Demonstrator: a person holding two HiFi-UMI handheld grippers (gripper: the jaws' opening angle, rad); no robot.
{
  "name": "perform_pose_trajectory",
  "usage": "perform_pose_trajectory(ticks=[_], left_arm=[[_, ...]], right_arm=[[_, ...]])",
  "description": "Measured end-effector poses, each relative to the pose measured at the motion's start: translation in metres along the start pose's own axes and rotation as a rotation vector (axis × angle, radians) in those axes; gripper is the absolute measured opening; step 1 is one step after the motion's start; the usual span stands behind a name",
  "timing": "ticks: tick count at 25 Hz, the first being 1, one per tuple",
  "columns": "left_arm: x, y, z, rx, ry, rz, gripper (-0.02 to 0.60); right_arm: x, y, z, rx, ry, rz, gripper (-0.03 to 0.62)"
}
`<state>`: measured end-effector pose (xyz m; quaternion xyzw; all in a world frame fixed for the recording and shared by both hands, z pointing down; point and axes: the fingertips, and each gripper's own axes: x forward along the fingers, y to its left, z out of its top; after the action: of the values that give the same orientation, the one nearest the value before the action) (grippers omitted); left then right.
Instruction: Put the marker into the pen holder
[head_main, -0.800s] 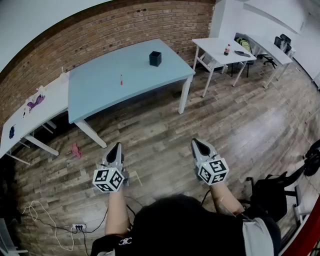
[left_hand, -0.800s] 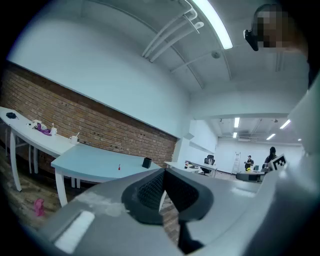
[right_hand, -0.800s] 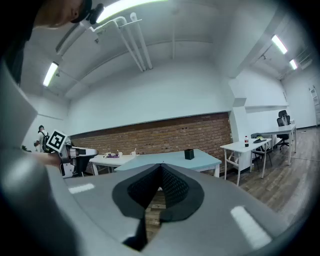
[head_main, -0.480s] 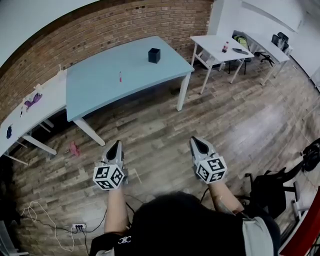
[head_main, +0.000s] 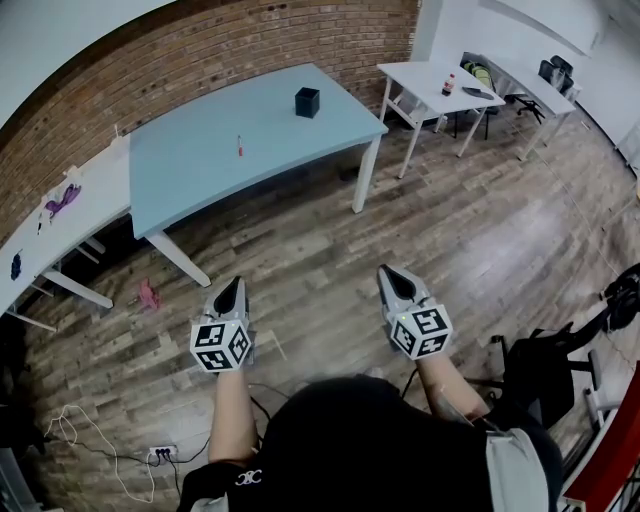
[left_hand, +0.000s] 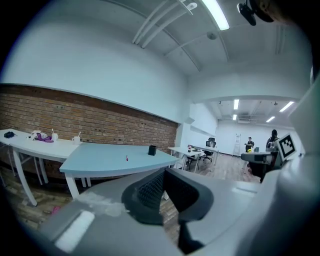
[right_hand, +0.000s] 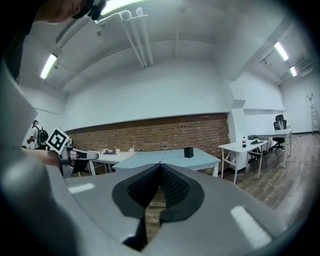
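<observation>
A thin red marker (head_main: 239, 145) lies on the light blue table (head_main: 200, 170), far ahead of me. The black square pen holder (head_main: 307, 101) stands to the marker's right, near the table's back edge. My left gripper (head_main: 231, 288) and right gripper (head_main: 386, 272) hang side by side over the wooden floor, well short of the table, both shut and empty. The left gripper view shows the marker (left_hand: 127, 158) and pen holder (left_hand: 152, 150) beyond its shut jaws. The right gripper view has the pen holder (right_hand: 188, 152) above its closed tips.
A white table (head_main: 60, 215) with small items adjoins the blue one at left. Another white table (head_main: 440, 75) with a bottle stands at right. A pink object (head_main: 148, 296) lies on the floor. A power strip with cables (head_main: 160, 453) is near my feet, a dark chair (head_main: 540, 385) at right.
The whole scene has slid slightly up in the head view. Both grippers keep the same pose, shut and side by side. Marker and pen holder have not moved on the table.
</observation>
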<state>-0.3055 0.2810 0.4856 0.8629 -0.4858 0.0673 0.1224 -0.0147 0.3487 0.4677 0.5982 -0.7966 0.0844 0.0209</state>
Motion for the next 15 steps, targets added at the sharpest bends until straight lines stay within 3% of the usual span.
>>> perform_pose_trajectory(ticks=[15], left_arm=[[-0.025,0.024,-0.012,-0.018,0.009,-0.002,0.006]], right_arm=[[0.013,0.043,-0.020,0.001,0.083,0.003,0.008]])
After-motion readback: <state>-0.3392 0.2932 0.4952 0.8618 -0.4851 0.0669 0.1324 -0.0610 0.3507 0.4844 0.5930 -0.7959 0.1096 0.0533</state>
